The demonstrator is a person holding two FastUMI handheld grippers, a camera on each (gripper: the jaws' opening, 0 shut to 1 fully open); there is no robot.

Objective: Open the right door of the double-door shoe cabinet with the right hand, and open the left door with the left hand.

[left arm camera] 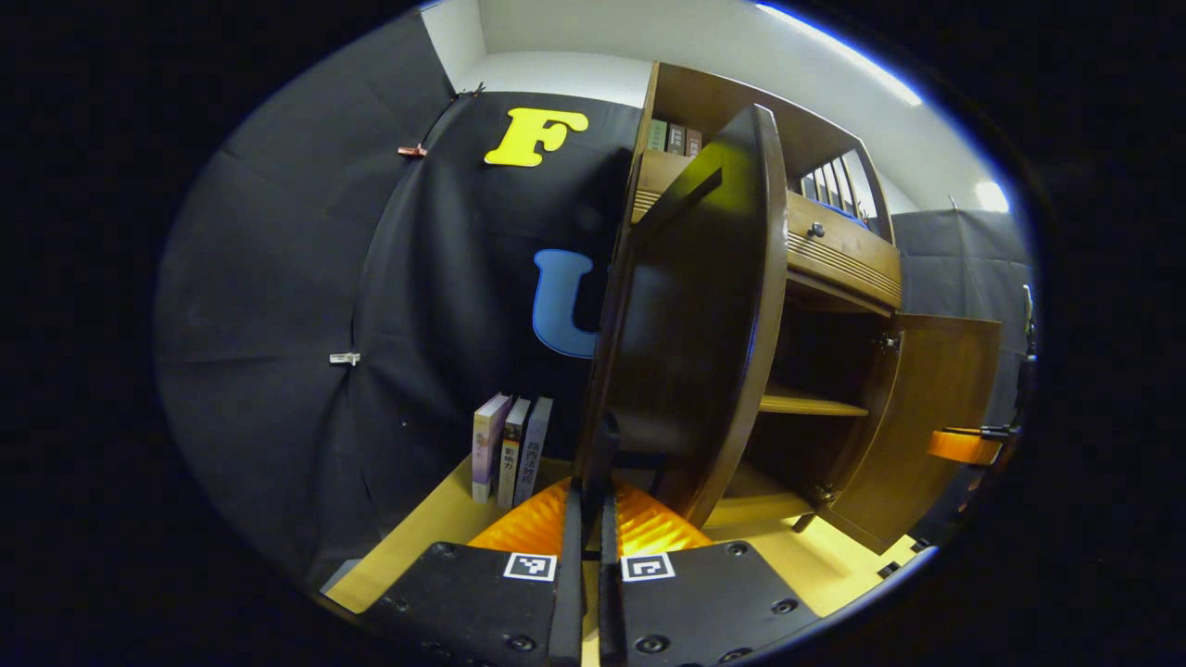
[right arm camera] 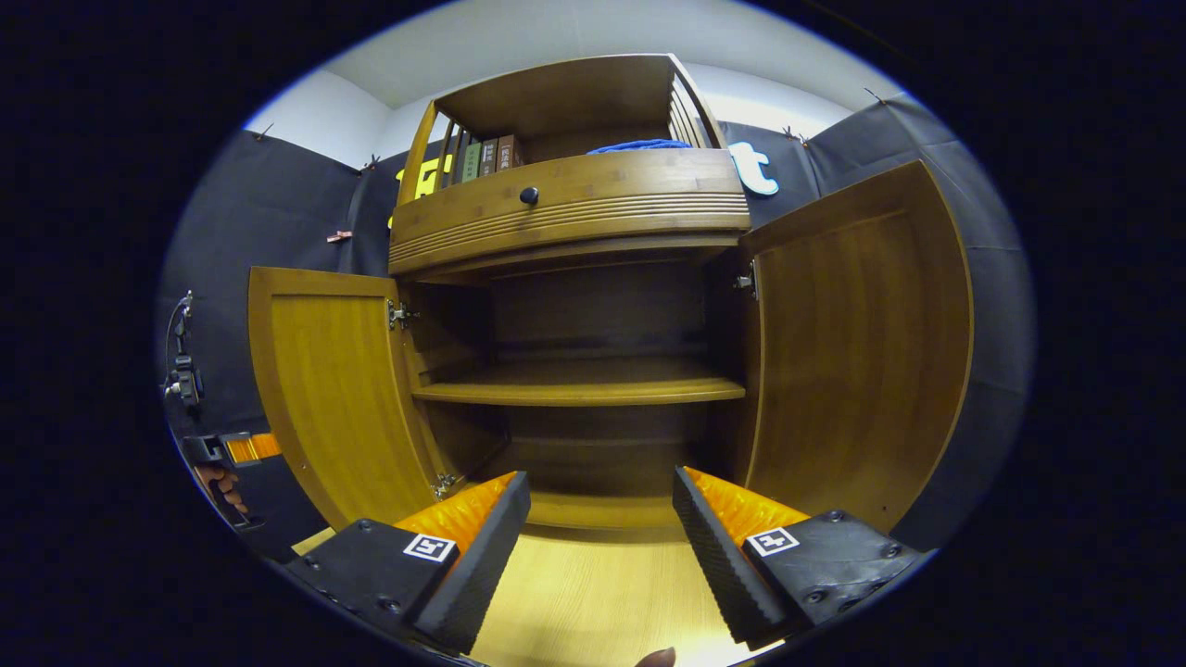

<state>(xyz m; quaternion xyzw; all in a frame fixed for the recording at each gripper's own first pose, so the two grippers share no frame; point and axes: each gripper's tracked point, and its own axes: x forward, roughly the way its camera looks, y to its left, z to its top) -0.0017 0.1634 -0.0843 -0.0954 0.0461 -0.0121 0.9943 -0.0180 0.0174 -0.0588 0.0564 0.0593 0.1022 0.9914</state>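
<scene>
Right gripper view: right tongs spread, facing cabinet

Place: a recording booth dressed as a corner of a home, not a lived-in room.
Walls: black cloth hangs on all sides, pinned with small clips, and plain white wall shows above it.
Furniture: a wooden shoe cabinet stands on a pale wooden floor, with both doors swung open, bare shelves inside and a knobbed drawer above.
Household touches: books and a blue cloth sit in the top rack, and three more books stand upright on the floor beside the cabinet.
</scene>
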